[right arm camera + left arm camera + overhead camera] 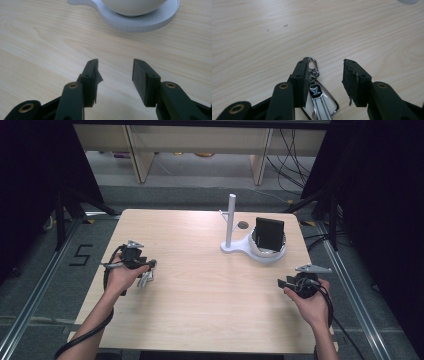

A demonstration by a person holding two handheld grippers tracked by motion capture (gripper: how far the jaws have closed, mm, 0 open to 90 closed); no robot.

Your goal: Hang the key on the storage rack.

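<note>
A key fob [317, 96] with a silver clip, a black emblem and a white strap lies flat on the wooden table [200, 285]. It rests between the jaws of my left gripper [325, 72], close against the left jaw, while the right jaw stands well clear of it. In the high view that gripper [148, 268] sits at the table's left with the key fob [146, 279] just under its tips. My right gripper [115, 70] is open with nothing between its jaws, low over the table at the right [286, 283].
A white stand [252, 251] with an upright post [231, 217] and a bowl holding a black box [270, 234] sits at the back right; its base [140, 22] lies just ahead of my right gripper. A small round hole [243, 225] marks the tabletop behind it.
</note>
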